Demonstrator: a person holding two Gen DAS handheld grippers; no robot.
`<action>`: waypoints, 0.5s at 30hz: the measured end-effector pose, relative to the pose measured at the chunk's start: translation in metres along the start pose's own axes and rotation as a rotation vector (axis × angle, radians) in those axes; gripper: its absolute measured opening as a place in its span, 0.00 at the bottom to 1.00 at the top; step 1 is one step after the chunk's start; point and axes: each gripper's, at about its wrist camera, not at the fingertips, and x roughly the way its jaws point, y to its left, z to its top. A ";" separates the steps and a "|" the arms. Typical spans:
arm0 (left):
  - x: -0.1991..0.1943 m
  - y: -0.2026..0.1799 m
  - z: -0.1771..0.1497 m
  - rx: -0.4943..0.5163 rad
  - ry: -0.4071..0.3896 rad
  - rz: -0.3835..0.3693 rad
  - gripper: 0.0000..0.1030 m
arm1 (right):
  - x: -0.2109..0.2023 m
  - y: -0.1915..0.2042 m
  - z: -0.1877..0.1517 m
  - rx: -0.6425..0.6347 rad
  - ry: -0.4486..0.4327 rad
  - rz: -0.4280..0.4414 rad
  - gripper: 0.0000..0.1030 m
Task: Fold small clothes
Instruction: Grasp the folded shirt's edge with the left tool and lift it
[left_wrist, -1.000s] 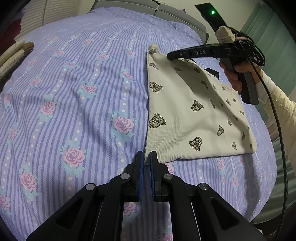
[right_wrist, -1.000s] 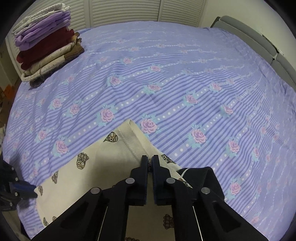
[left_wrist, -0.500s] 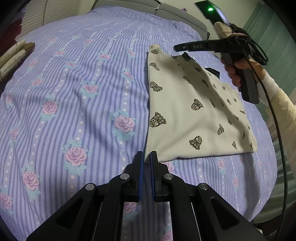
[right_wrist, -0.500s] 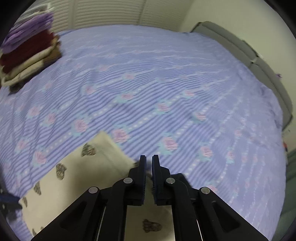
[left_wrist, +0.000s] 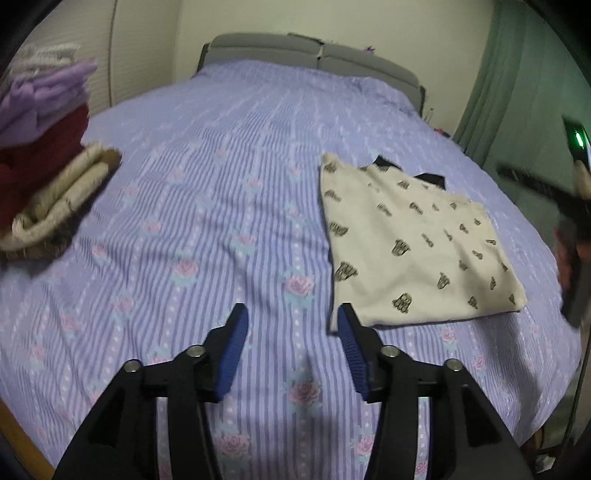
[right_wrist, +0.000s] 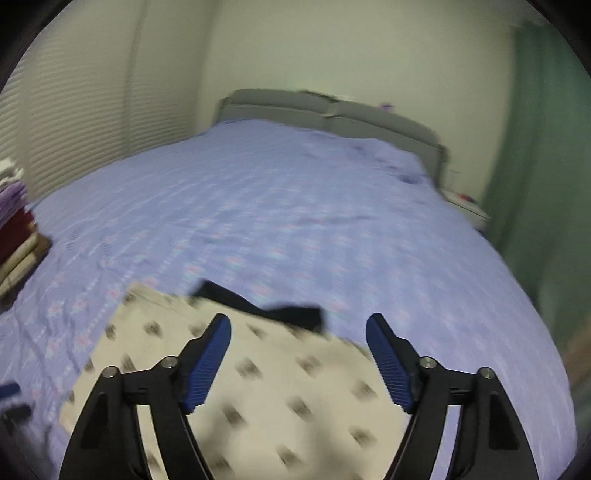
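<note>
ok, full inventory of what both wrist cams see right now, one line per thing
folded garment: one, cream with dark printed figures and black trim at its far edge, flat on the bed's right side
bedspread: one, lilac striped with pink roses, covers the bed
stack of folded clothes: one pile, lilac, dark red and beige layers, left edge of the bed
headboard: one, grey, far end
curtain: one, green, right wall
louvred doors: white, left wall
left hand-held gripper: black with blue pads, jaws opening, nothing between them, just off the garment's near corner
right hand-held gripper: same build, jaws opening, empty, over the garment
</note>
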 end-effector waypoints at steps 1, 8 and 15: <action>-0.001 -0.001 0.004 0.023 -0.018 -0.012 0.52 | -0.008 -0.008 -0.010 0.018 0.006 -0.029 0.74; 0.008 -0.003 0.027 0.017 -0.018 -0.161 0.56 | -0.049 -0.028 -0.088 0.090 0.110 -0.182 0.74; 0.014 -0.015 -0.017 -0.120 0.103 -0.348 0.56 | -0.065 -0.032 -0.145 0.196 0.182 -0.166 0.74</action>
